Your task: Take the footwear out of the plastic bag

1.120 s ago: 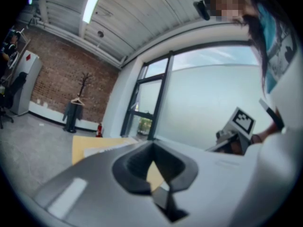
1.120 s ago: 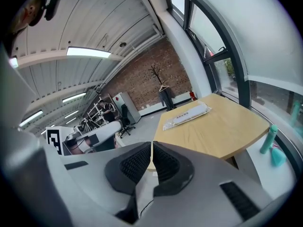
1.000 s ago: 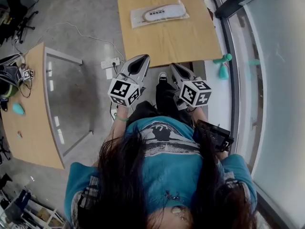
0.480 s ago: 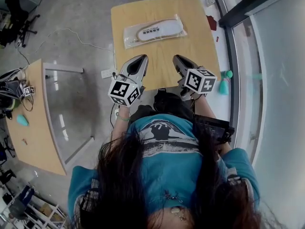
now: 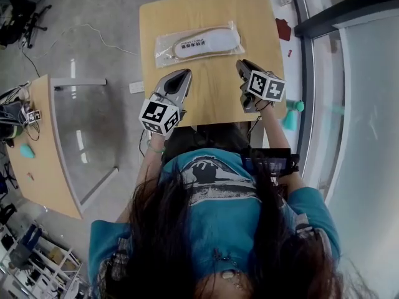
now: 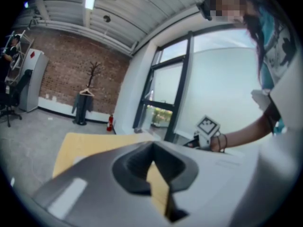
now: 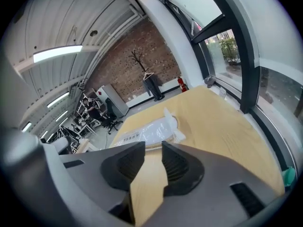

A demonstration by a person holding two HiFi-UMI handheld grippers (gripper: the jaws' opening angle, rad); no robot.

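A grey concrete floor [image 5: 106,36] and a tall glass wall [image 5: 365,104] are seen from above, and between them a light wooden table with rounded corners [image 5: 215,89] is set.

On the far half of the table a clear, flat plastic bag [image 5: 163,48] is laid crosswise, its long side running left to right. A flat white piece of footwear with a tan rim [image 5: 212,41] is enclosed in it. It looks like a thin slipper, though this cannot be settled from the head view. A line of dark print is carried on the bag over the footwear.

Both tools are held over the near half of the table, well apart from each other, and the plastic bag lies beyond their tips and is touched by neither. The grey left gripper [image 5: 184,73] is pointed towards the left part of the bag, just short of its near edge. Its jaws are pressed together [image 6: 152,148], and nothing is caught between them.

The grey right gripper [image 5: 241,65] is held near the table's right edge, its tip close to the right end of the bag. Its jaws [image 7: 152,146] are opening, and only bare table wood is seen in the narrow gap. In the right gripper view the bag [image 7: 144,132] lies just ahead of the jaw tips.
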